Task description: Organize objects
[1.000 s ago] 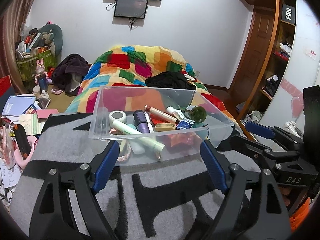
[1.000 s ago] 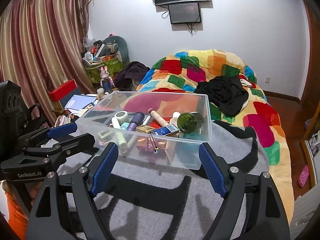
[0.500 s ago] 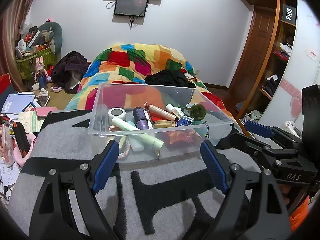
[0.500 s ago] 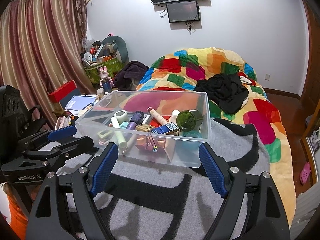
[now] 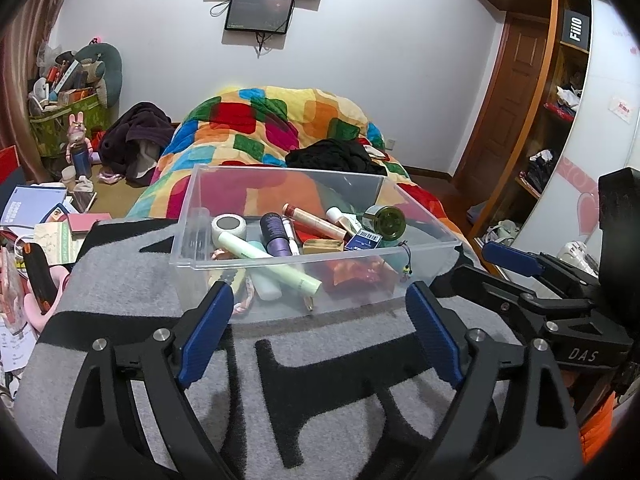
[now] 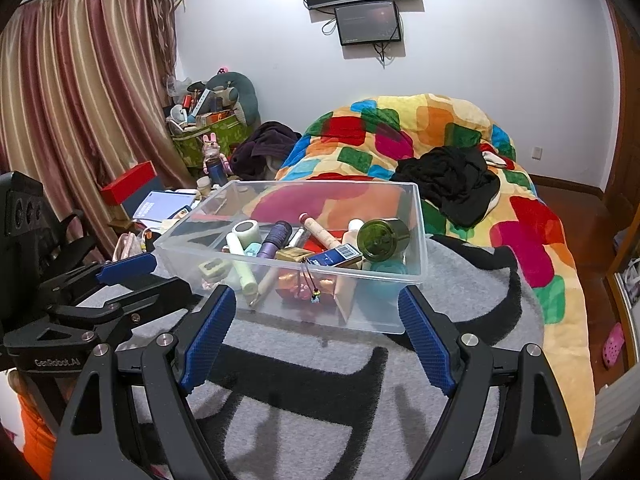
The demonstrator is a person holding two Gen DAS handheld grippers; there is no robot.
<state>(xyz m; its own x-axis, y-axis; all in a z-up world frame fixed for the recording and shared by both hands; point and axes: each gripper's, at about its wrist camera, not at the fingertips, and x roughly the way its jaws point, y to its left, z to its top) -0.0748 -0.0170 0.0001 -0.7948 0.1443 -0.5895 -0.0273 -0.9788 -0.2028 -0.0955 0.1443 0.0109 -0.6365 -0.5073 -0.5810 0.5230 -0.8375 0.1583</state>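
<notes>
A clear plastic bin (image 5: 200, 208) stands on a grey and black blanket (image 5: 320, 380). It holds several toiletries: a green round jar (image 5: 386, 220), a purple bottle (image 5: 276, 236), a pale green tube (image 5: 268, 260), a white tape roll (image 5: 229, 225) and a blue box (image 5: 366, 238). The bin also shows in the right wrist view (image 6: 416, 232). My left gripper (image 5: 320, 312) is open and empty just short of the bin's near wall. My right gripper (image 6: 316, 312) is open and empty, also just short of the bin. Each gripper shows at the side of the other's view.
A bed with a colourful patchwork quilt (image 5: 272, 120) and a black garment (image 5: 336, 156) lies behind the bin. Books and clutter (image 5: 36, 216) lie at the left. A wooden shelf unit (image 5: 560, 100) and door stand at the right. Curtains (image 6: 72, 100) hang at the far left.
Both views have shifted slightly, with the bin a little farther from both grippers. Both grippers stay open and empty.
</notes>
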